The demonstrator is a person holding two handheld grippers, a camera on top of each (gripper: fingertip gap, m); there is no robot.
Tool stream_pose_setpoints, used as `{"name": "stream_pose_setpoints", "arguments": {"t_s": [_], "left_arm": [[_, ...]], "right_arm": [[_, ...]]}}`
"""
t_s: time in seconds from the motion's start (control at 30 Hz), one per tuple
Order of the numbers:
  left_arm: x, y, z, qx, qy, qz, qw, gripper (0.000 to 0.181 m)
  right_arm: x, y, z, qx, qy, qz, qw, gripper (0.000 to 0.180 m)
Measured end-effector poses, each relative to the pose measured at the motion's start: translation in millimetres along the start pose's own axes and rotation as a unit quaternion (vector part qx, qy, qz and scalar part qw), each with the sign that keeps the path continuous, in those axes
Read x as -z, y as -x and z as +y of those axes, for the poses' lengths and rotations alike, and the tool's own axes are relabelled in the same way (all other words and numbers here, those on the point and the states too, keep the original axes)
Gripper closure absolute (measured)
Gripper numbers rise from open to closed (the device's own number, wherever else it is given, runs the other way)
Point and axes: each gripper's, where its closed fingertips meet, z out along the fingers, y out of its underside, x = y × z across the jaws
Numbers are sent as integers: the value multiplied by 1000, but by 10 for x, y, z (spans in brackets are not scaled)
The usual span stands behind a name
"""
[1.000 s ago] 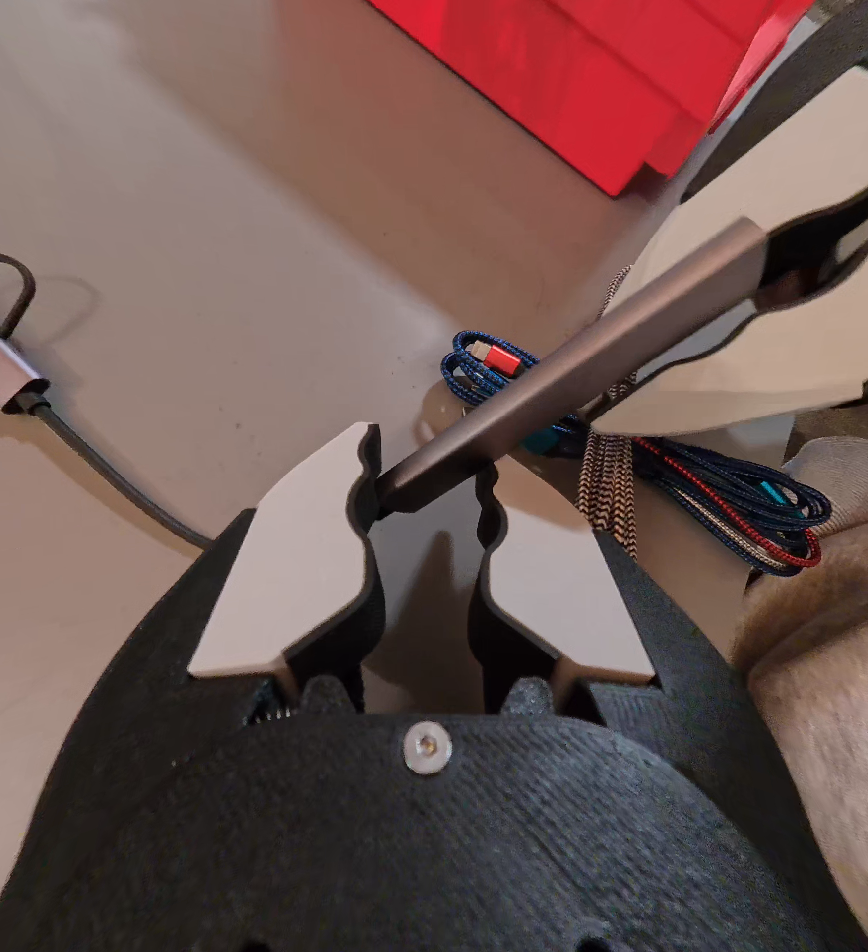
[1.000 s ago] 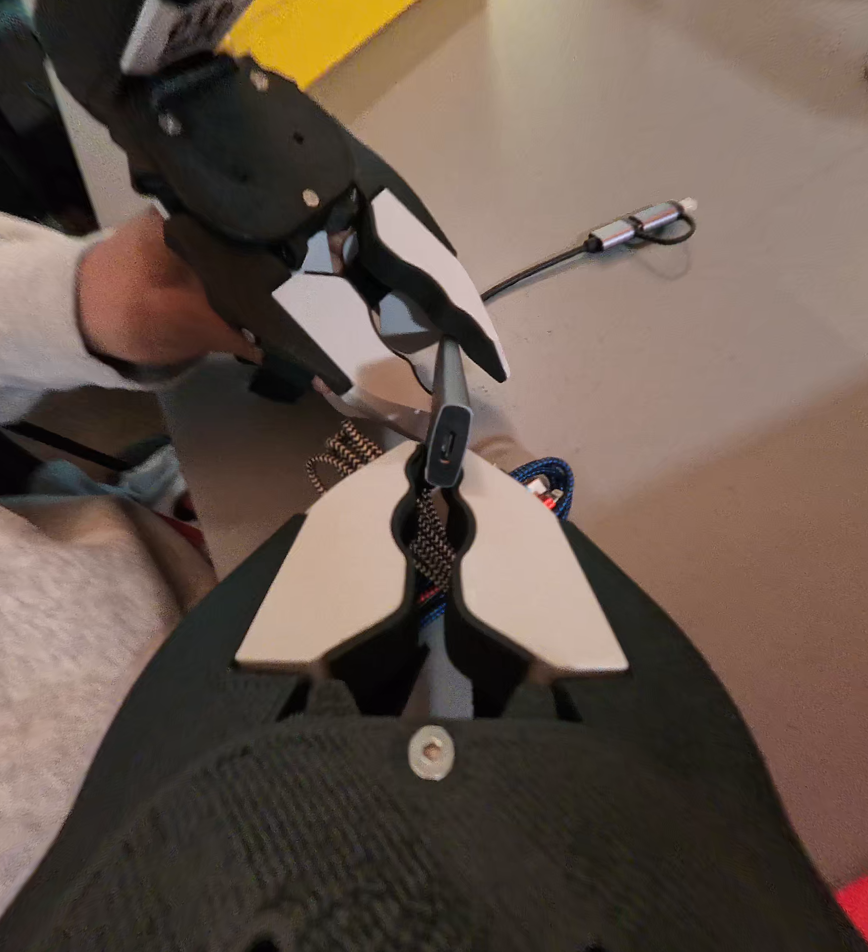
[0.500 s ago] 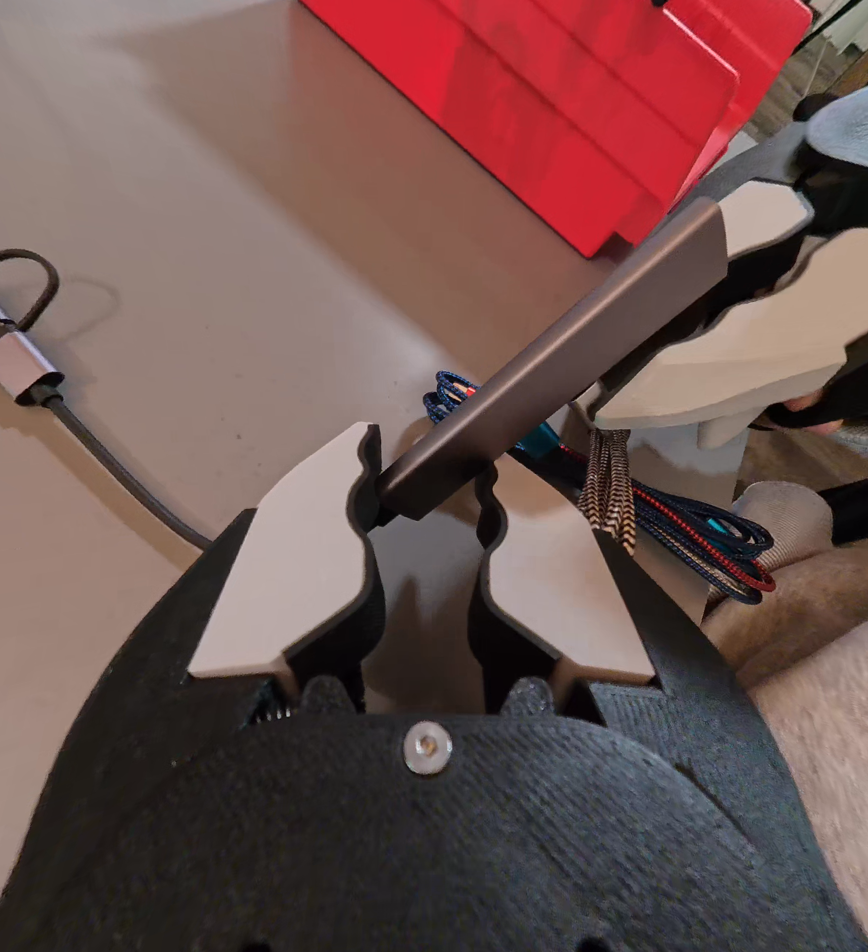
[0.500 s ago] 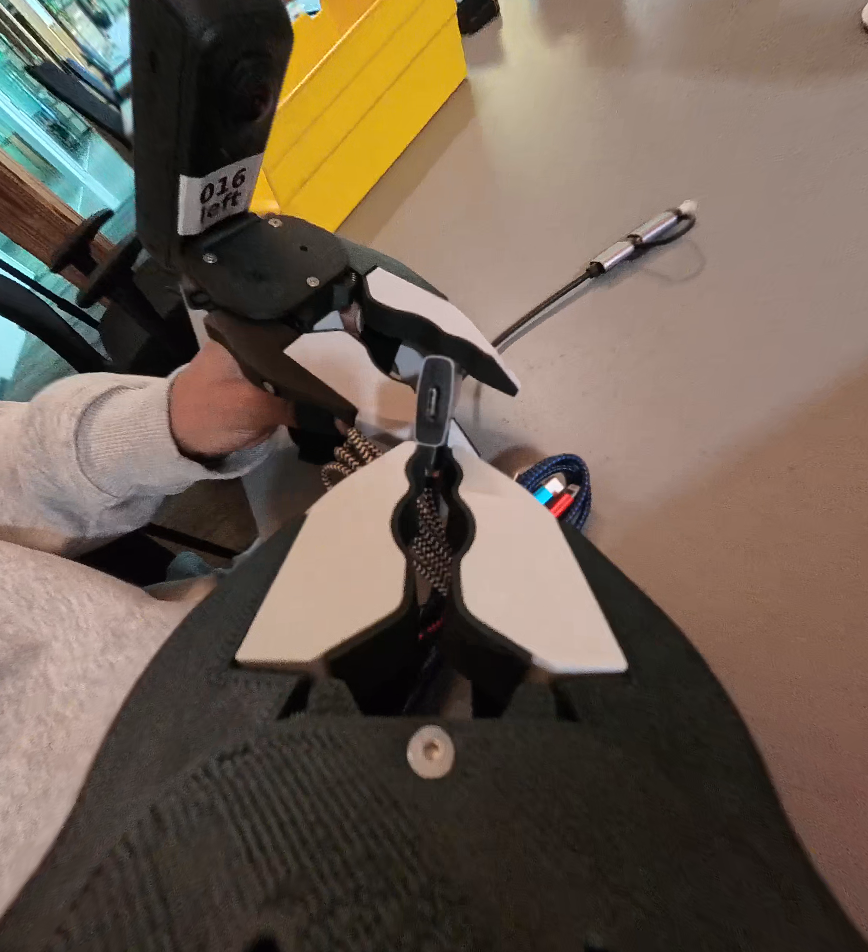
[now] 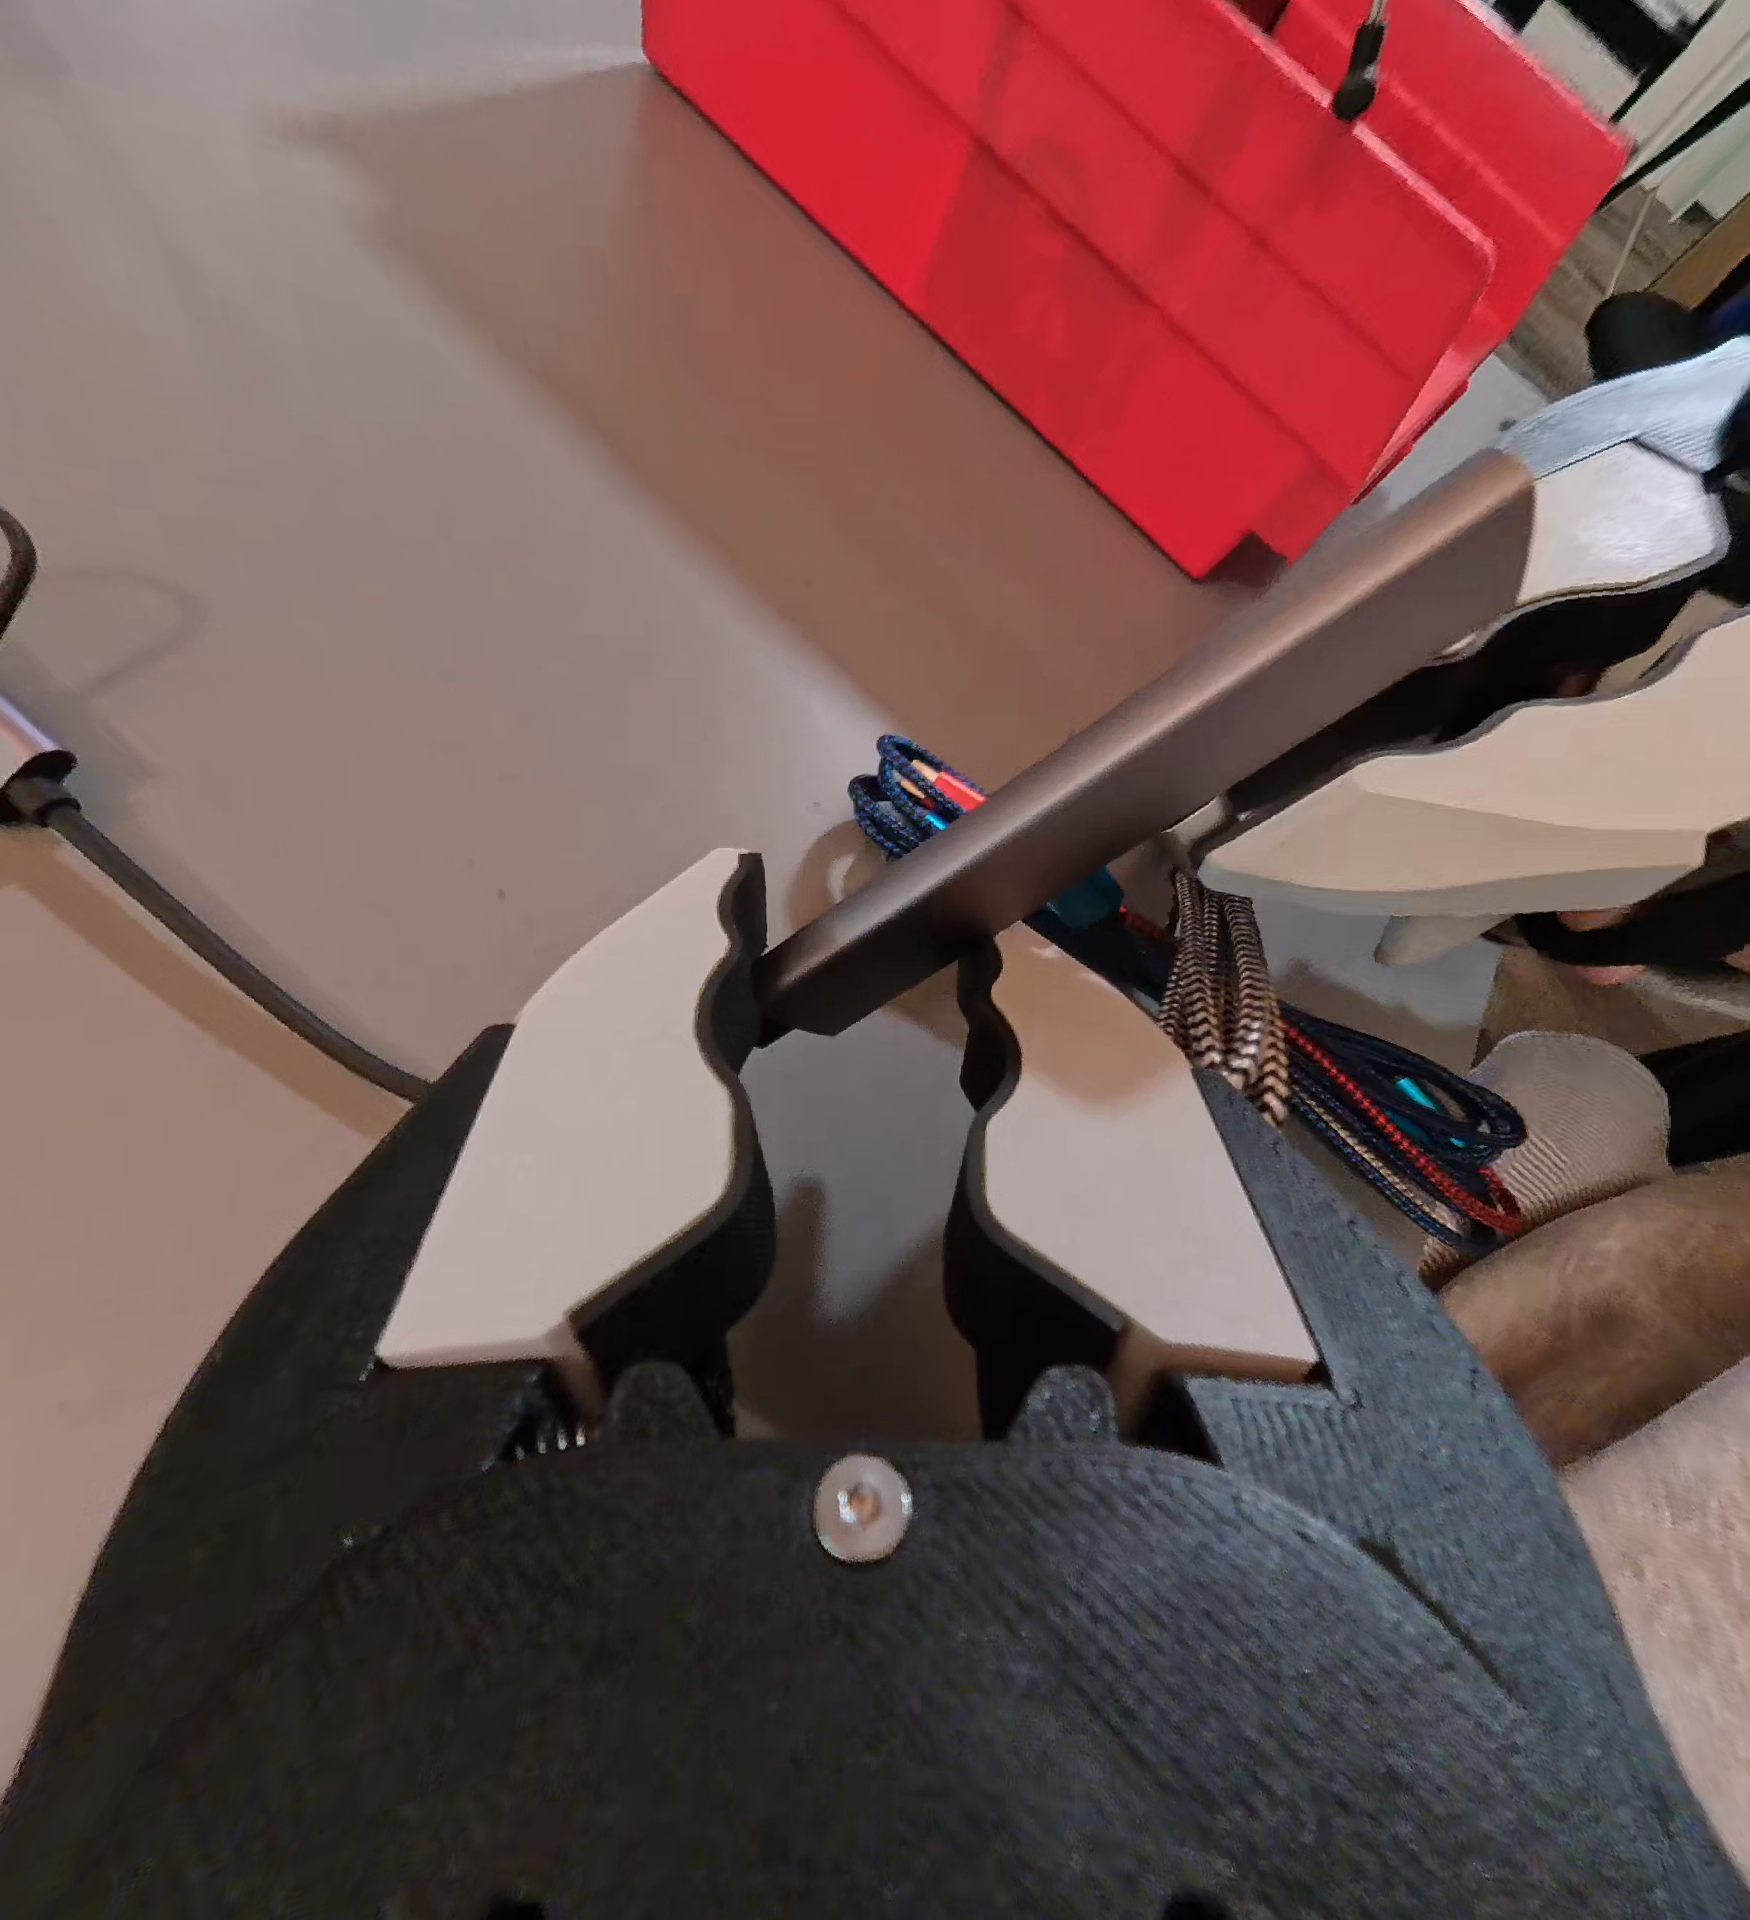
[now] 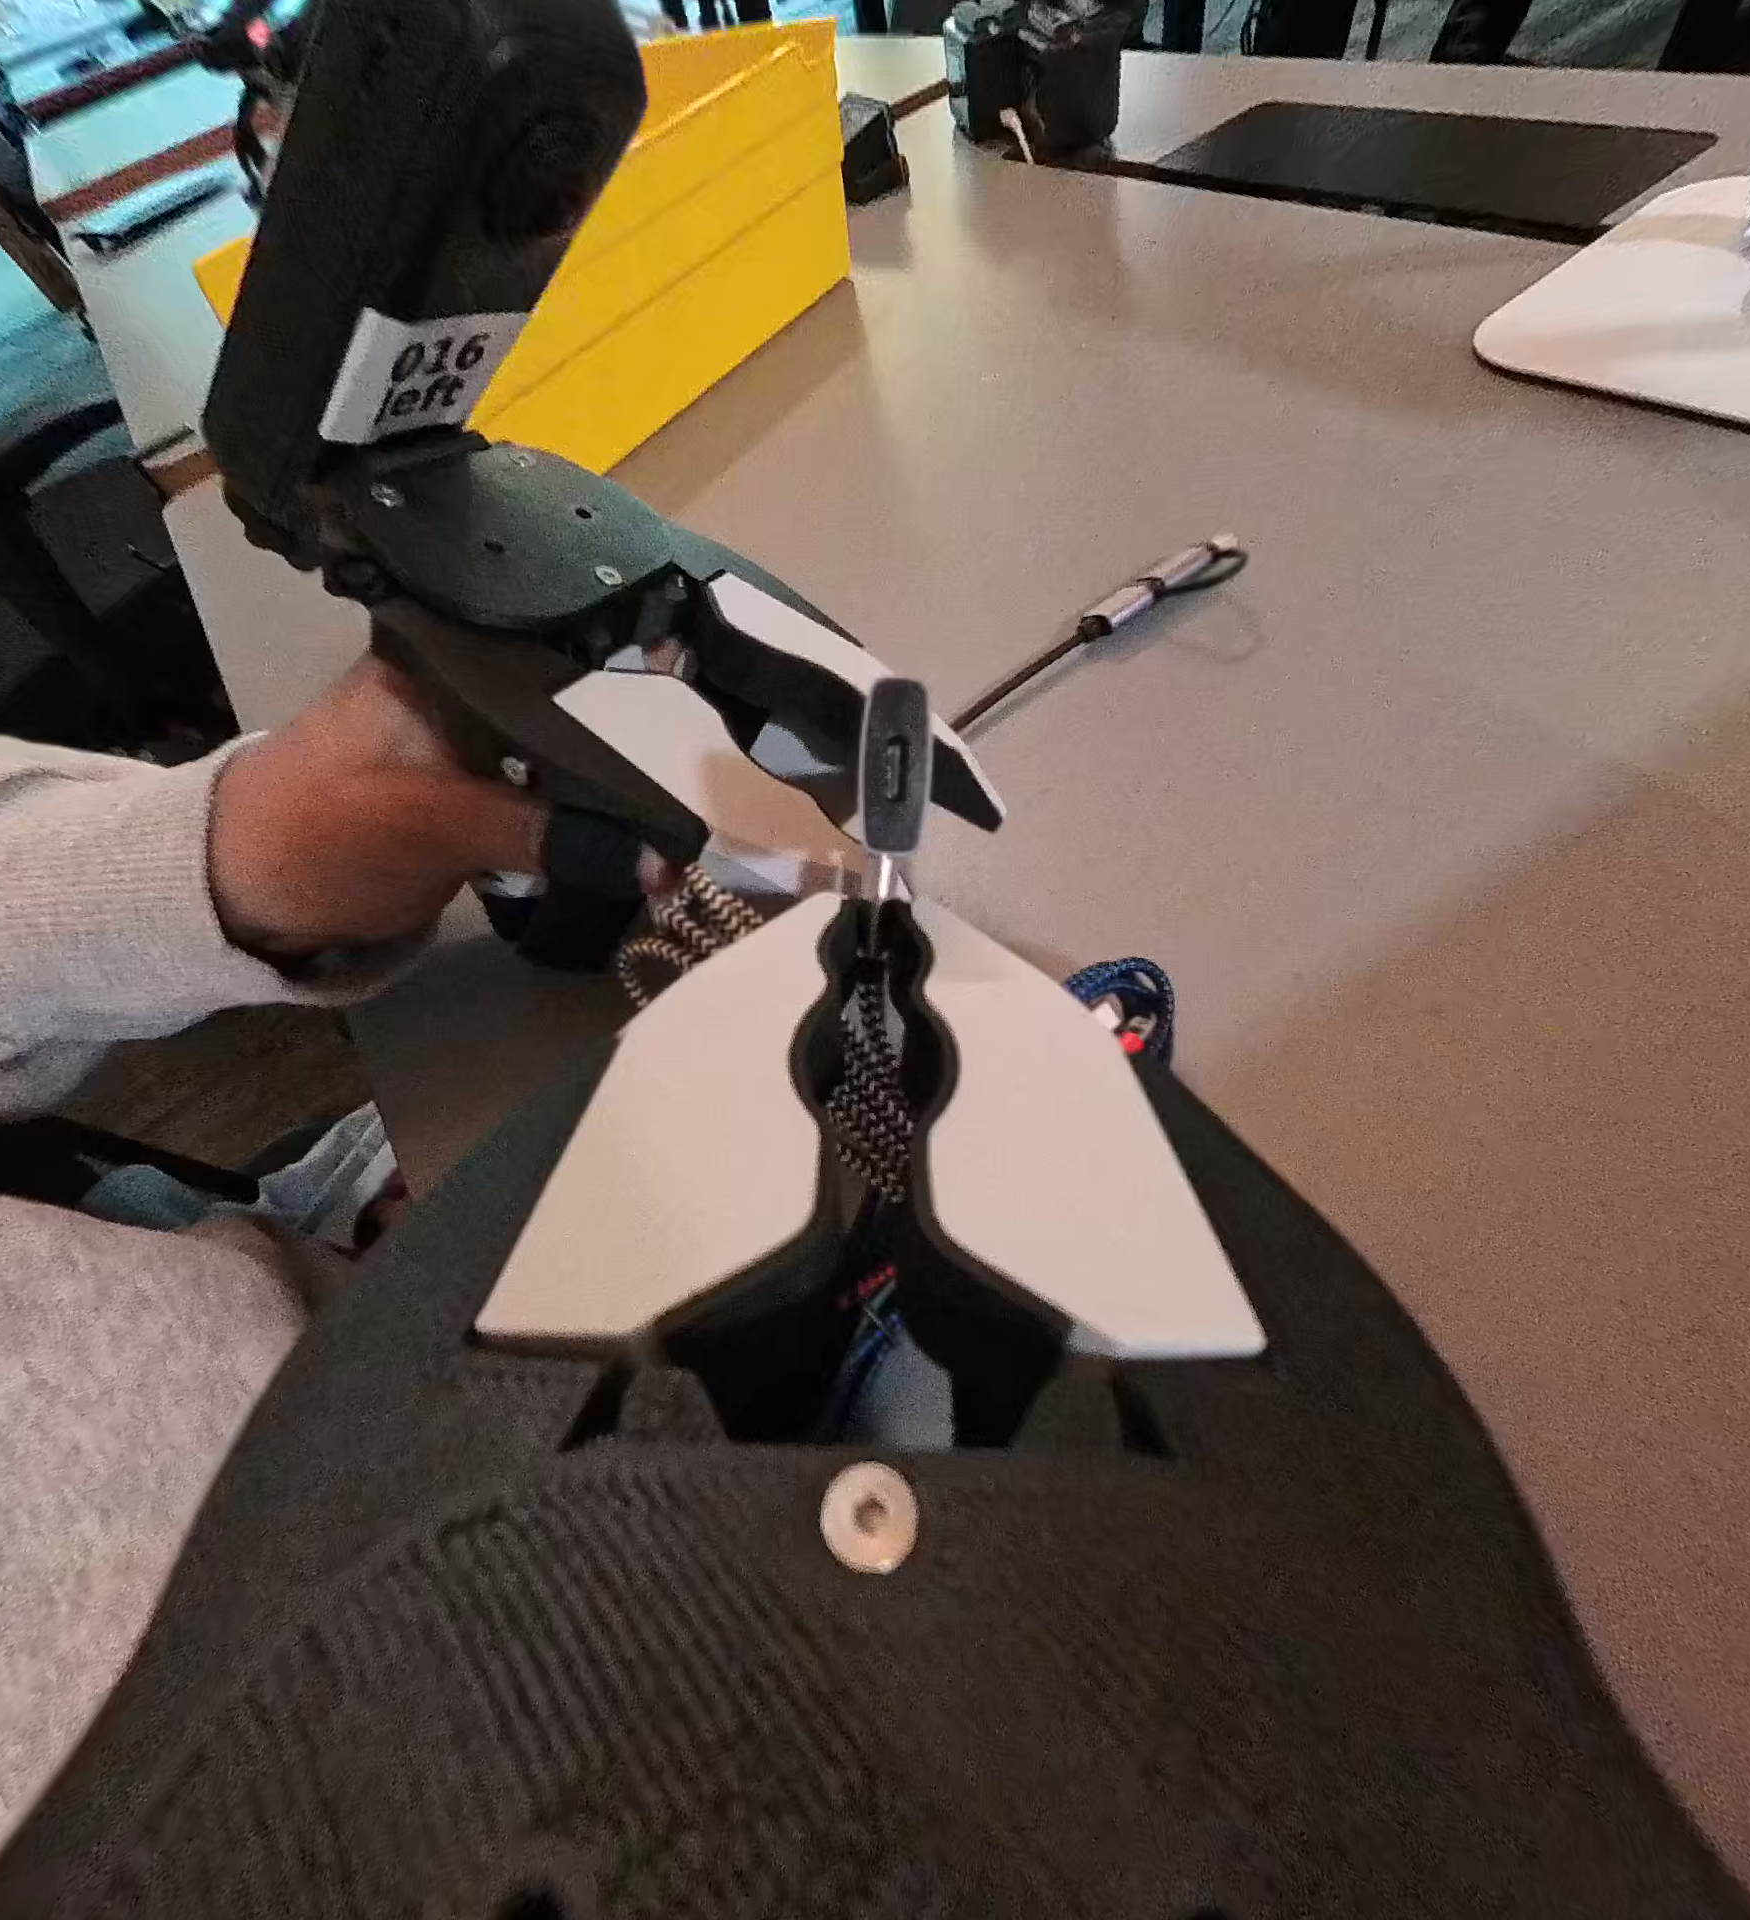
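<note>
My left gripper point(image 5: 855, 935) is shut on one end of a long grey metal hub point(image 5: 1162, 748) and holds it tilted up above the table. In the right wrist view the hub's other end point(image 6: 897, 764), with a small port, faces the camera beside the left gripper point(image 6: 944, 790). My right gripper point(image 6: 876, 904) is shut on the metal plug point(image 6: 883, 883) of a black-and-white braided cable point(image 6: 876, 1101). The plug tip sits just under the hub's end; I cannot tell whether it touches. In the left wrist view the right gripper point(image 5: 1203, 821) is under the hub and the cable point(image 5: 1224, 987) hangs down.
A bundle of blue and red braided cables point(image 5: 1370, 1101) lies at the table's near edge. The hub's grey lead with an adapter point(image 6: 1162, 582) lies on the table point(image 6: 1370, 727). Red bins point(image 5: 1110, 312), a yellow bin point(image 6: 705, 239), a white stand base point(image 6: 1660, 312) and a black mat point(image 6: 1422, 156) stand farther back.
Both grippers have risen and tilted up with their loads. The hub's end has moved from the right fingertips to just above them, so the plug tip now shows below it.
</note>
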Motion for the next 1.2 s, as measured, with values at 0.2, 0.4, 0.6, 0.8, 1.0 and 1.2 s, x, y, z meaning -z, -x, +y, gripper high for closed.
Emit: {"name": "stream_pose_setpoints", "arguments": {"t_s": [0.2, 0.4, 0.6, 0.8, 1.0, 1.2], "left_arm": [[-8, -6, 7, 20, -3, 7, 1000, 139], [40, -54, -51, -58, -6, 14, 998, 142], [242, -115, -196, -62, -76, 49, 994, 122], [650, -158, -550, -138, -212, 22, 967, 102], [824, -347, -644, -156, -264, 48, 951, 108], [881, -257, -717, -163, -297, -1, 941, 80]], "right_arm": [[13, 8, 20, -127, 4, -58, 990, 172], [50, 8, -56, -37, -8, -33, 999, 173], [85, -127, -77, -44, -27, -23, 998, 173], [111, -204, -111, -47, -49, -24, 997, 174], [79, -129, -100, -21, -53, -36, 998, 173], [47, -73, -80, -1, -51, -41, 998, 173]]}}
